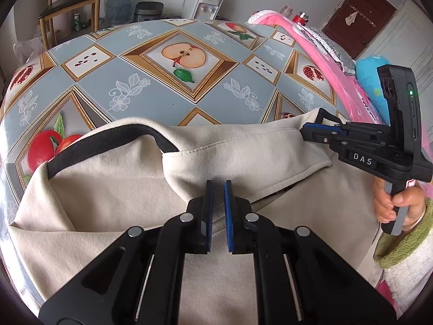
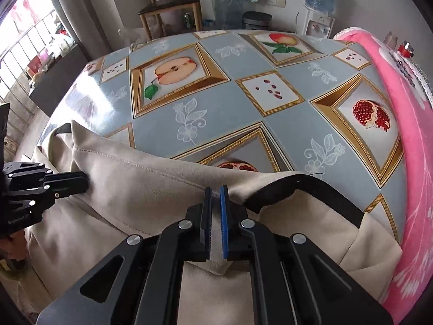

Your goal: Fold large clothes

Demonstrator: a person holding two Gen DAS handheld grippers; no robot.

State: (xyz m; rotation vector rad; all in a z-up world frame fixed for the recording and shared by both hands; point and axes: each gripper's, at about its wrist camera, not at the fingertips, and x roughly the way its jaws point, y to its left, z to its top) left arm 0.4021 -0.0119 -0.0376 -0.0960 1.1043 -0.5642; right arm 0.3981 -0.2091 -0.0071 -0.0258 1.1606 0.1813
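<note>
Left edge of the left wrist view: the worktop in its blue-grey fruit-print cover, wooden chair behind it at the wall. The beige garment lies bunched on the near part of the worktop, black collar band arching over its left half, a stitched hem running across to the right. My left gripper sits low centre over the garment, fingers narrow with a slim gap; from this view I cannot tell for sure whether cloth is pinched, though a fold rises right at the tips. In the right wrist view the same left gripper presses its tip into the cloth at a fold. Further right, my right gripper comes in from the side, tips at the garment's hem edge, a hand in a green cuff holding its handle. In its own view the right gripper has fingers nearly together with a strip of beige cloth between them, clamped on the garment edge beside the black band. Far right: pink blanket along the worktop edge, water dispenser at the back wall, brown door beyond
</note>
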